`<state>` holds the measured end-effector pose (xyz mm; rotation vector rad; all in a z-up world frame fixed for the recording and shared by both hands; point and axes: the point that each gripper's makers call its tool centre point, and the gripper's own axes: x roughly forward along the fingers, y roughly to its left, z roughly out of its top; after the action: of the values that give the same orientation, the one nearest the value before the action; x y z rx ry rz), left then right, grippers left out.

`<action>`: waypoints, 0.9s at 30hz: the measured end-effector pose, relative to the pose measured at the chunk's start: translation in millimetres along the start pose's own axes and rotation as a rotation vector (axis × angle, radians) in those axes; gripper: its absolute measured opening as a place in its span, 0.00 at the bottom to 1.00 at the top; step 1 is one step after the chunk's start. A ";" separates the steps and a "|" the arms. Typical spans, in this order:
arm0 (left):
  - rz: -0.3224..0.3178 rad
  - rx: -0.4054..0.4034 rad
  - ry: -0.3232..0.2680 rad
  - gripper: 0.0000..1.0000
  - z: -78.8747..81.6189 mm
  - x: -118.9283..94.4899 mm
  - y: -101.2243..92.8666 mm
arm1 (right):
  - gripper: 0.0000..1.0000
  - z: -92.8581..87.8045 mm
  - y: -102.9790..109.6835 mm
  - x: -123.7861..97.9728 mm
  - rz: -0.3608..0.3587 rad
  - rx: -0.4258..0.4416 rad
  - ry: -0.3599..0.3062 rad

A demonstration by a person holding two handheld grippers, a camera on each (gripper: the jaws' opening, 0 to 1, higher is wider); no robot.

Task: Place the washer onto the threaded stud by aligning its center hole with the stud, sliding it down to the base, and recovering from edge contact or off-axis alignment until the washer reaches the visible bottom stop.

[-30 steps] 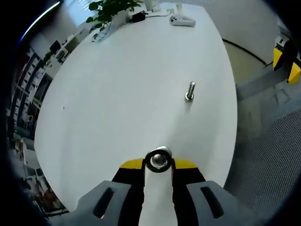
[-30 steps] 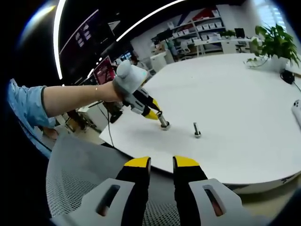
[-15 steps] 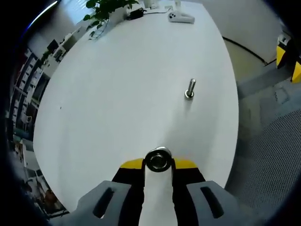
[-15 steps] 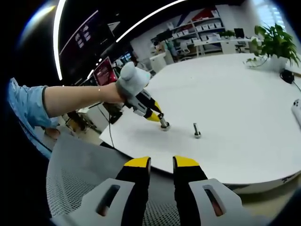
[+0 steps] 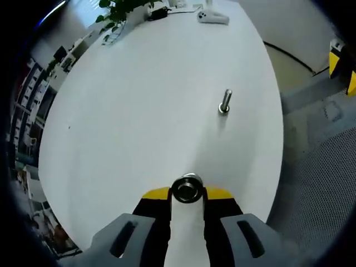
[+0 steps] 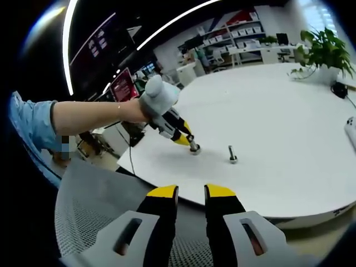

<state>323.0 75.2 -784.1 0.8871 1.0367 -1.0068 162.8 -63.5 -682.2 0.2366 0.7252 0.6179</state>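
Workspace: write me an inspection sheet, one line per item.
Surface: white round table, mostly bare.
Job's things: washer held at the left gripper's tips, near the table's edge; stud upright on the table, apart from the washer and bare.
Clutter: white device and plant at the far edge.
Grippers: left gripper shut on the washer; right gripper off the table over a mesh chair, jaws slightly apart, holding nothing.
Cables: dark cable by the plant; another hangs under the left gripper.
Surroundings: shelves, curved ceiling lights.
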 end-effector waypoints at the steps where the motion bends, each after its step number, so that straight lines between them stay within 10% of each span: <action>1: 0.000 0.002 0.000 0.19 -0.2 0.6 0.0 | 0.22 -0.1 0.0 0.1 0.000 0.000 0.001; 27: -0.010 -0.017 -0.002 0.19 -4.4 0.0 -4.8 | 0.22 -0.8 -1.3 0.8 -0.008 0.003 0.009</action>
<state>317.4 77.9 -785.8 0.8681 1.0477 -1.0052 163.3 -64.0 -683.7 0.2336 0.7349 0.6110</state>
